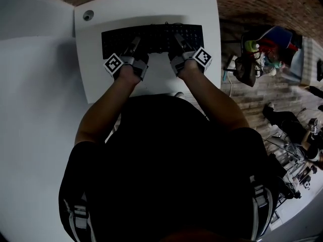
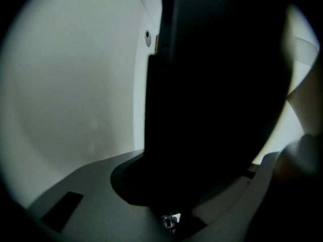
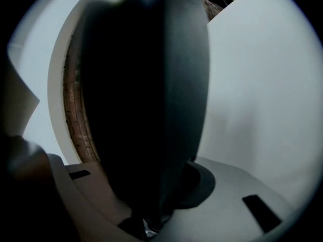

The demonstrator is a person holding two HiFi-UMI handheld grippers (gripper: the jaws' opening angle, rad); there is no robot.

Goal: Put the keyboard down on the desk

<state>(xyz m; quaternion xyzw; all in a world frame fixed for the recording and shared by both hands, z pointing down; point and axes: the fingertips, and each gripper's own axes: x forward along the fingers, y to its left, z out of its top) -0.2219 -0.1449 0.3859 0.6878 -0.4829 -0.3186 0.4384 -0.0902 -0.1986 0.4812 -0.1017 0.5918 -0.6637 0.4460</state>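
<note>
Had both sides covered: left gripper (image 1: 134, 44) pinched the keyboard (image 1: 151, 37) by its near edge at 11 o'clock and right gripper (image 1: 180, 41) clamped it at 1, to hold it level over the white desk (image 1: 151, 4). Couldn't tell if it touched.

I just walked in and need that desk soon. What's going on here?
A person in a dark top holds a black keyboard flat, keys up, over the white desk. The left tongs are clamped on its near edge toward the left end, and the right tongs toward the right end. Whether the keyboard rests on the desk or sits just above it cannot be told.
</note>
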